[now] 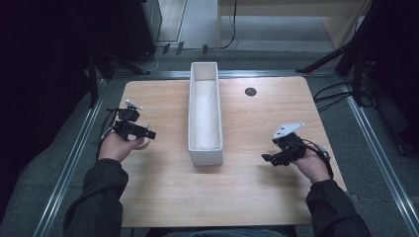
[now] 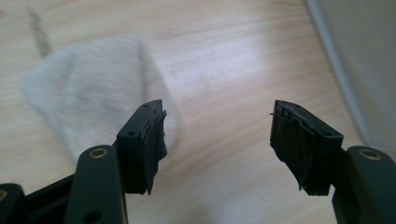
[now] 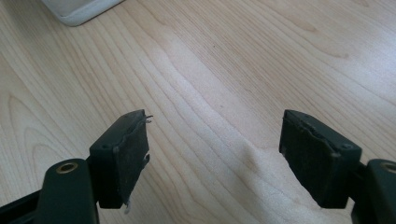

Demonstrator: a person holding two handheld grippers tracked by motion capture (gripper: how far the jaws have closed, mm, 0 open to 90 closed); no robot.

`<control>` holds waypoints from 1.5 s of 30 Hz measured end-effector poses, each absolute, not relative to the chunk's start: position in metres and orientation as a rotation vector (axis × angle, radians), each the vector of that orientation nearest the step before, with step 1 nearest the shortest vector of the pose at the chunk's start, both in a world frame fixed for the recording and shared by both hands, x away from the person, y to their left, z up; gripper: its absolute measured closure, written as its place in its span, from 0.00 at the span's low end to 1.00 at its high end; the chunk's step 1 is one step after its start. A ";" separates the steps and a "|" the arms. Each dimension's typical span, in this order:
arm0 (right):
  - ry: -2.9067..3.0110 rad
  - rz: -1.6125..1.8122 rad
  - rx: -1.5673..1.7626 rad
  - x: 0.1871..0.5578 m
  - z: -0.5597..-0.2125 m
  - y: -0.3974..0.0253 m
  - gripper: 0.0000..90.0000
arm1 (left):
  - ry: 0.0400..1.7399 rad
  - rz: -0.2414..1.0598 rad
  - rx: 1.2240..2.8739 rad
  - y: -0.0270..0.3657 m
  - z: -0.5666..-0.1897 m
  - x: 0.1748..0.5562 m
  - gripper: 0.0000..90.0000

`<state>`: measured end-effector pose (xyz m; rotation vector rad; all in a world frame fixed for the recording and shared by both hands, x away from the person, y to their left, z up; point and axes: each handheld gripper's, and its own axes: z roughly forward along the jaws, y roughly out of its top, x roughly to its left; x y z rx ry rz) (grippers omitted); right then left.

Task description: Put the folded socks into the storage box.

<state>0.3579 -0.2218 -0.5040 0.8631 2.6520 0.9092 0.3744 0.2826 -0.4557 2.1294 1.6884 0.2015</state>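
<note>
Both claws gape empty over the wooden desk (image 1: 163, 197): the left claw (image 2: 217, 135) hovers just short of a pale, blurred cloth-like piece (image 2: 88, 98), seemingly poised to take it, while the right claw (image 3: 212, 154) waits over bare wood. A long white trough (image 1: 205, 116) lies between them, with open room either side.

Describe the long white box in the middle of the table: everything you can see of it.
The long white box is a narrow, open-topped rectangular trough, apparently plastic, with thin walls and rounded corners. It lies flat on the wooden table, running lengthwise away from the person, its far end reaching the table's far edge. Its inside looks empty, showing only faint lines on the floor. Nothing touches it but the table; both hand-held grippers sit apart, one on each side. Its near corner shows in the right gripper view.
</note>
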 end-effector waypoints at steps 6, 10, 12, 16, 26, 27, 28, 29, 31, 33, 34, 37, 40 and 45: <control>2.661 0.905 0.846 0.358 -0.504 -0.220 0.27 | 1.781 0.189 2.096 0.299 -0.459 0.386 0.37; 2.665 0.901 0.847 0.358 -0.505 -0.220 0.27 | 1.850 0.210 2.083 0.309 -0.459 0.393 0.37; 2.669 0.896 0.838 0.357 -0.505 -0.219 0.27 | 1.874 0.200 2.070 0.314 -0.461 0.397 0.36; 2.676 0.894 0.826 0.357 -0.506 -0.217 0.27 | 1.928 0.154 2.031 0.323 -0.467 0.402 0.35; 2.686 0.882 0.818 0.358 -0.507 -0.216 0.27 | 2.033 0.092 1.969 0.329 -0.485 0.412 0.26; 2.683 0.882 0.818 0.358 -0.506 -0.216 0.27 | 2.033 0.082 1.966 0.328 -0.487 0.412 0.26; 2.683 0.882 0.818 0.358 -0.506 -0.216 0.27 | 2.034 0.079 1.964 0.327 -0.490 0.412 0.26; 2.684 0.881 0.817 0.357 -0.506 -0.216 0.27 | 2.036 0.078 1.979 0.326 -0.495 0.413 0.26; 2.684 0.875 0.812 0.357 -0.506 -0.216 0.27 | 2.041 0.059 1.965 0.325 -0.500 0.413 0.26; 2.683 0.876 0.811 0.357 -0.506 -0.216 0.27 | 2.045 0.064 1.967 0.324 -0.502 0.413 0.26; 2.683 0.874 0.813 0.357 -0.506 -0.216 0.27 | 2.049 0.072 1.971 0.323 -0.504 0.413 0.26; 2.683 0.869 0.812 0.357 -0.506 -0.215 0.27 | 2.052 0.094 1.983 0.318 -0.507 0.412 0.26; 2.682 0.866 0.810 0.357 -0.506 -0.215 0.27 | 2.054 0.122 2.007 0.314 -0.509 0.412 0.28; 2.680 0.861 0.808 0.357 -0.506 -0.215 0.26 | 2.054 0.153 2.018 0.311 -0.512 0.411 0.29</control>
